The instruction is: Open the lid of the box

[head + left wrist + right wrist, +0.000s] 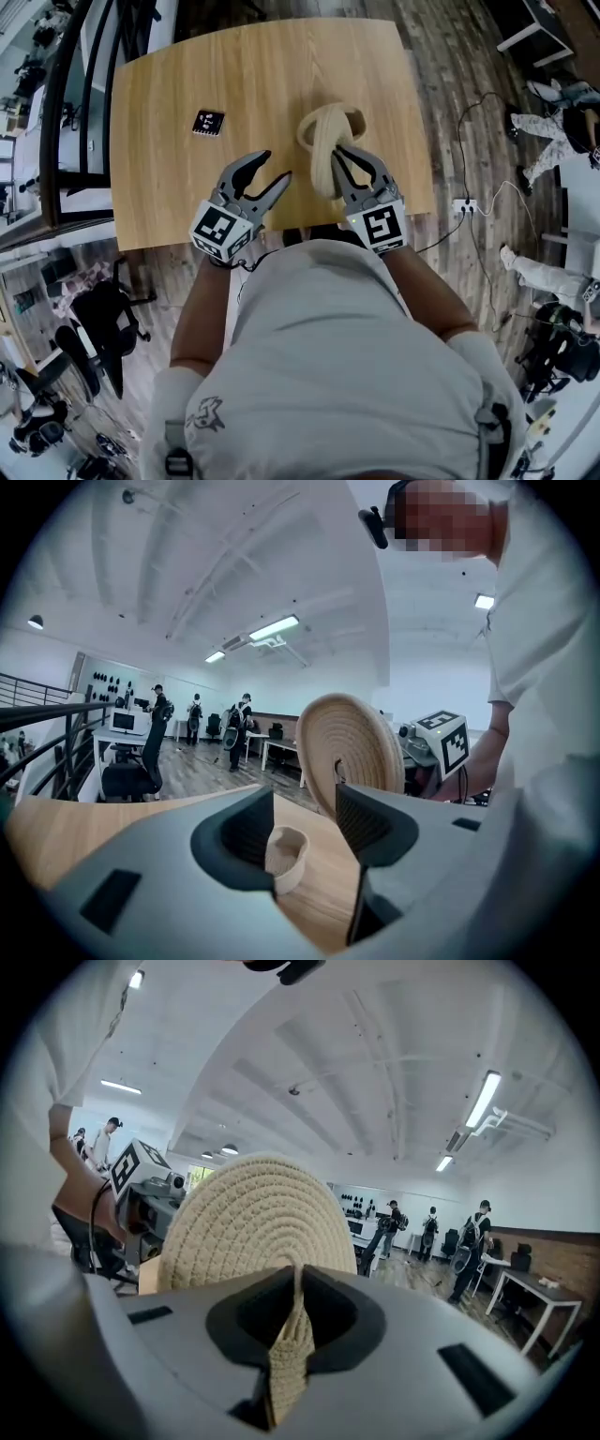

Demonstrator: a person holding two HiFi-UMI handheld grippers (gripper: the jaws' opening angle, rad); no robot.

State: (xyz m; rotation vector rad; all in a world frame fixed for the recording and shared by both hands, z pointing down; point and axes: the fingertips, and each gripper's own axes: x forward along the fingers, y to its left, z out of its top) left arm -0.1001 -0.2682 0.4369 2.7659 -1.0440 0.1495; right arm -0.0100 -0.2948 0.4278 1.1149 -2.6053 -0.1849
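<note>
The box is hard to pick out from above: in the head view the lid stands tilted almost on edge and covers most of it, so only a curve of woven rim shows past the lid's far side. The left gripper view makes it plain, a small open woven box standing on the worktop, seen in the gap between that gripper's jaws but well beyond them. The left hand-held gripper is released, its jaws spread with nothing pressed between them. That same view shows the lid as a round coiled disc held upright in the air, off the box, with its lower edge cut off behind the gripper's own jaw, and only the marker cube of the other gripper showing past it. The right hand-held gripper is clenched on the lid's rim, and its own view shows the woven edge pinched between the two jaws. There the lid fills the middle and blocks the box and nearly all the worktop. The head view alone shows a small black-and-white square tag lying on the worktop, left of the box and apart from it. The person's torso fills the lower half of that view and hides part of both arms. Both gripper views show distant people among desks, too small to make out.
</note>
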